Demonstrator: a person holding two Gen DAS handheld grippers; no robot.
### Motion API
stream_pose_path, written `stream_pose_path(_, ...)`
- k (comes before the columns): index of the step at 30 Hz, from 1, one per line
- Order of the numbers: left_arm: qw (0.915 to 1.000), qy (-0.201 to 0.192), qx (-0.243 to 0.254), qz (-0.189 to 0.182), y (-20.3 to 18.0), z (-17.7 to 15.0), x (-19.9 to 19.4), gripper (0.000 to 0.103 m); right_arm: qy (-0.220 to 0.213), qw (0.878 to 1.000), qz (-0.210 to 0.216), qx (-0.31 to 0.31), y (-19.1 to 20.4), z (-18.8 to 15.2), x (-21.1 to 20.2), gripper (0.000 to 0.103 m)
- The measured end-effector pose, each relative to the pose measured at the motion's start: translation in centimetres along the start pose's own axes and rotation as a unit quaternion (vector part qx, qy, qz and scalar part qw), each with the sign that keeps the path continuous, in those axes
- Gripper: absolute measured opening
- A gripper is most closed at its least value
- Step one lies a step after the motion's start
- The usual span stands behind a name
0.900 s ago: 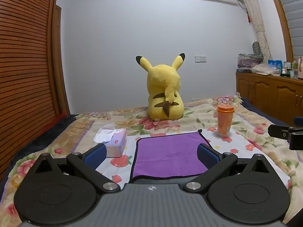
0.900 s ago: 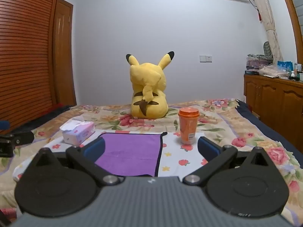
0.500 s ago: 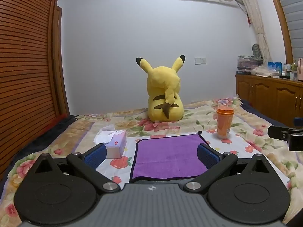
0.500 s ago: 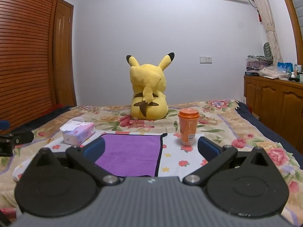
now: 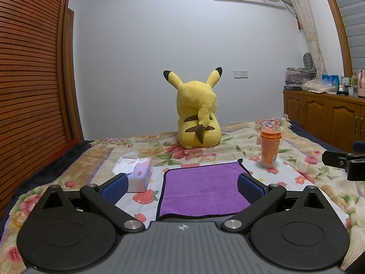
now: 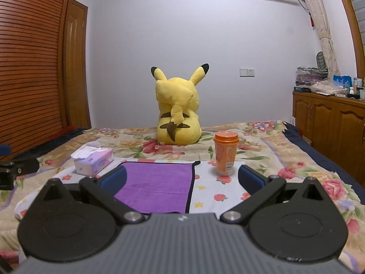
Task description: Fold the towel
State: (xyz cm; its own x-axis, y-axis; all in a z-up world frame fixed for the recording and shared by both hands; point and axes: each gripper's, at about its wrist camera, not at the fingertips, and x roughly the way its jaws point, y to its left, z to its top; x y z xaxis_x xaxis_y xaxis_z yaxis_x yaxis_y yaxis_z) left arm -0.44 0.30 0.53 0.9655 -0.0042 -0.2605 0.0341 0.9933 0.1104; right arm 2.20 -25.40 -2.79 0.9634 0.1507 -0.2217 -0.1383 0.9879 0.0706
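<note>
A purple towel [image 5: 200, 189] with a dark edge lies flat on the flowered bedspread; it also shows in the right wrist view [image 6: 159, 185]. My left gripper [image 5: 182, 186] is open and empty, held above the towel's near edge, with the towel between its blue pads. My right gripper [image 6: 181, 179] is open and empty above the towel's right edge; its left pad is over the towel. Each gripper's tip shows at the edge of the other's view.
A tissue box [image 5: 136, 175] sits left of the towel. An orange cup [image 5: 270, 148] stands at the towel's far right corner. A yellow plush toy [image 5: 197, 114] sits behind. A wooden cabinet [image 5: 326, 116] is at the right and a slatted wooden wall [image 5: 29, 91] at the left.
Both views have tilted slightly, so the scene sits a little lower in frame. The towel and the other objects have not moved. Both grippers stay open.
</note>
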Motion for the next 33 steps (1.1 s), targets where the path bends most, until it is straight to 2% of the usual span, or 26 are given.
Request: stream_pose_path(33, 1.0000, -0.004, 0.002, 0.000, -0.02, 0.00, -0.23, 0.103, -0.003, 1.000, 0.000, -0.005, 0.24, 0.14, -0.18, 0.103)
